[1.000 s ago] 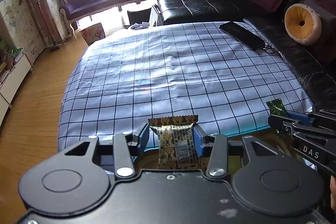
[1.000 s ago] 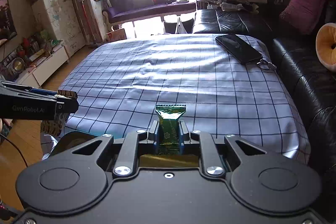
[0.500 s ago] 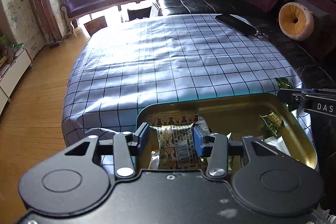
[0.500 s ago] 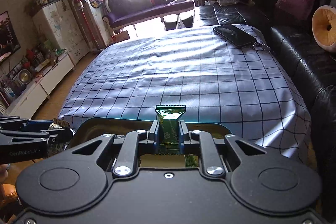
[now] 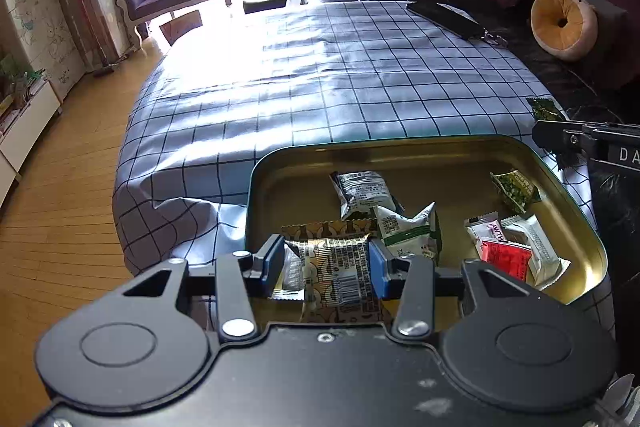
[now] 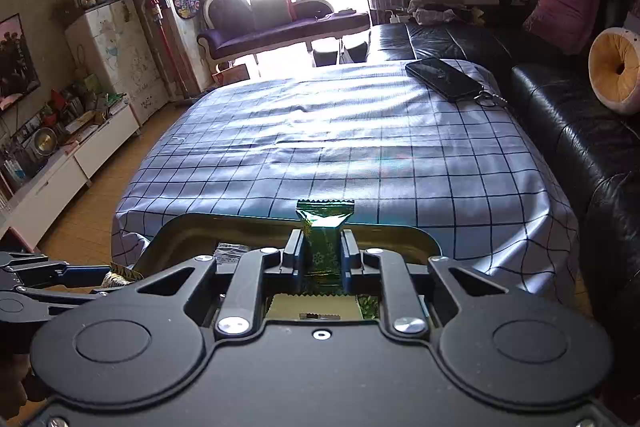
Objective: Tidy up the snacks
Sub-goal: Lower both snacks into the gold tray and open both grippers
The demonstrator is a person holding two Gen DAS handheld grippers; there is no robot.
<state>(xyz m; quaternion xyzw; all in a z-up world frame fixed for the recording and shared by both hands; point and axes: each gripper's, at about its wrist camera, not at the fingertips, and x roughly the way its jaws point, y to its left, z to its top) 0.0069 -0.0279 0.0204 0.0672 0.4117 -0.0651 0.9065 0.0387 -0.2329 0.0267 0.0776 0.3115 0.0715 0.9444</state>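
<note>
Left gripper (image 5: pixel 328 267): your fingers are clenched on the brown-and-gold snack packet (image 5: pixel 340 269), pinched across its width so it stands between the blue pads with its crimped top edge poking out ahead.

Right gripper (image 6: pixel 320 255): your fingers are clamped on the narrow green snack packet (image 6: pixel 323 235); it stands upright between them, its sealed end clear above the fingertips.

Tin tray (image 5: pixel 460 151): it sits just below and ahead of both pairs of fingers, at the near edge of the checked tablecloth (image 5: pixel 340 75). You are holding both packets over it, which I judge is so they fall inside the rim when let go.

Already in the tray: ahead of your left fingers lie a grey-white packet (image 5: pixel 362 189) and a white-and-green packet (image 5: pixel 408 227); off to their right, a green packet (image 5: pixel 516 185) and a red-and-white packet (image 5: pixel 506 251) against a plain white one.

Under your right fingers: the gripper body hides most of the tray floor, so I cannot tell exactly what lies below the green snack packet.

Next move, as a judgement: lower a little before you let go; light wrappers dropped from height could slide or bounce over the shallow rim.

Keep clear of: the black phone (image 6: pixel 444 77) and keys, well beyond the fingers at the far right of the cloth.
</note>
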